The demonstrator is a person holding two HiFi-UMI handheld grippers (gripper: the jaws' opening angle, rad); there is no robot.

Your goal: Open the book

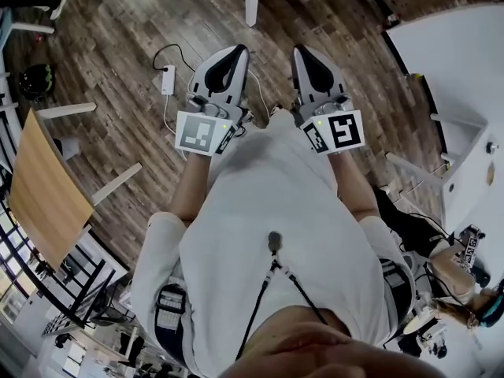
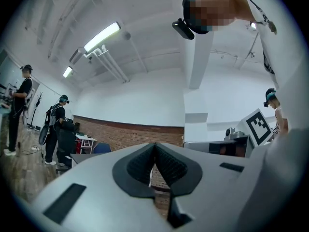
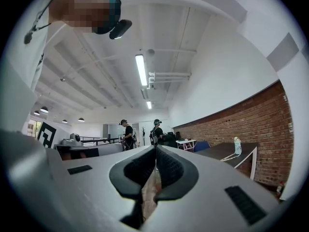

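Note:
No book shows in any view. In the head view my left gripper [image 1: 235, 53] and my right gripper [image 1: 302, 53] are held side by side close to the person's chest, over the wooden floor [image 1: 118, 22]. The left gripper view has my left gripper [image 2: 154, 148] aimed across the room toward the ceiling, its dark pads [image 2: 140, 166] pressed together on nothing. My right gripper [image 3: 155, 150] is likewise shut and empty in the right gripper view, its pads [image 3: 170, 169] touching at the tip.
A wooden table [image 1: 43, 187] stands at the left and a white table [image 1: 457, 61] at the right. A white power adapter [image 1: 167, 79] with a cable lies on the floor ahead. Other people [image 3: 125, 134] stand across the room, and one crouches at the right [image 1: 461, 286].

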